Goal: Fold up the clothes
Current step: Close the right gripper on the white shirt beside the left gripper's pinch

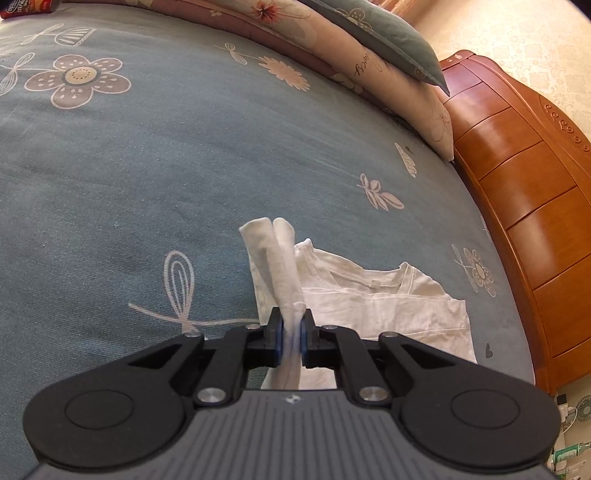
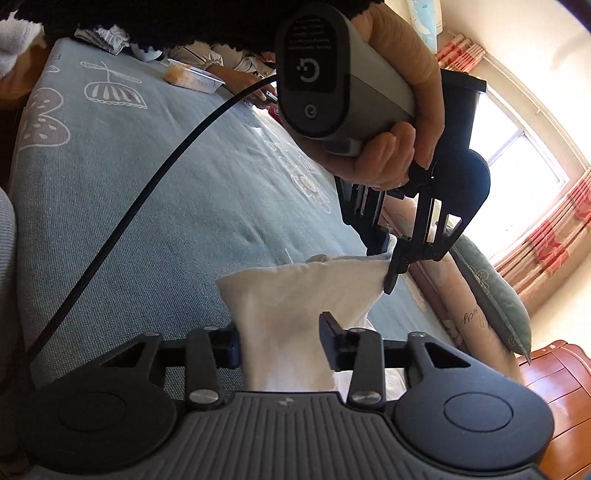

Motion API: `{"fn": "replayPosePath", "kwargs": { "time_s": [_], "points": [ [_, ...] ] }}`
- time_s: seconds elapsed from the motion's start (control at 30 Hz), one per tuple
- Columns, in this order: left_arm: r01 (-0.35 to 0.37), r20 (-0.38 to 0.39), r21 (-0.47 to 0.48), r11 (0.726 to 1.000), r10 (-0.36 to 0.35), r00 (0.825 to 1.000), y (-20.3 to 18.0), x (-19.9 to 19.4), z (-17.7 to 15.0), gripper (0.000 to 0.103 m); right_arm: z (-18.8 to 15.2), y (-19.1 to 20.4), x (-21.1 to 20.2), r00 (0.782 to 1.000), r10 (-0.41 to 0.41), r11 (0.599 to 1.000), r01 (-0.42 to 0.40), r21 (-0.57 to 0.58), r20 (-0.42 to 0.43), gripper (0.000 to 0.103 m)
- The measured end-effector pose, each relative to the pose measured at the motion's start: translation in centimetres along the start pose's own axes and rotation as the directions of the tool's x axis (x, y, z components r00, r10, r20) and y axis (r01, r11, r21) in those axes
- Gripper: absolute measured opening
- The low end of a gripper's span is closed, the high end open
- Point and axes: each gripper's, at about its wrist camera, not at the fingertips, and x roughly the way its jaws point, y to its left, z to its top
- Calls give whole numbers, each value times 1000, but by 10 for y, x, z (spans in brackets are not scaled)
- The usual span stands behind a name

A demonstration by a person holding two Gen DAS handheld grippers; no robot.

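Blue flowered bedspread [image 1: 147,166] fills my view, with the white garment [image 1: 388,306] lying on it near the wooden headboard [image 1: 517,184]. My left gripper [image 1: 291,334] pinches a lifted fold of it. My right gripper [image 2: 280,338] stands partly open around hanging cloth, pads apparently not pressing.

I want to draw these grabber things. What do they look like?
Each gripper is black, with two round discs, silver screws, a ribbed grey base and blue finger pads. In the right wrist view, the other one's handle is grey with a black end panel bearing a white logo, trailing a black cable. A black sleeve shows above.
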Motion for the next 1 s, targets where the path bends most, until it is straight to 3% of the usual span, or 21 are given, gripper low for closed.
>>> {"fn": "replayPosePath", "kwargs": {
  "time_s": [0.07,0.23,0.53,1.0],
  "points": [
    [-1,2,-2,1000,1,1000,2,-1,0,7,0,-6,1,1000,18,999,-17,29,-9,17],
    [3,5,-12,1000,-3,1000,5,0,-1,7,-2,-33,-3,995,93,984,-90,153,-19,6],
    [12,29,-1,1000,-12,1000,-10,-6,5,7,-5,-71,-21,991,135,940,-134,315,21,4],
    [19,63,56,998,-22,998,-85,-4,15,7,-43,-133,-64,996,53,862,-84,500,76,4]
  ]
}}
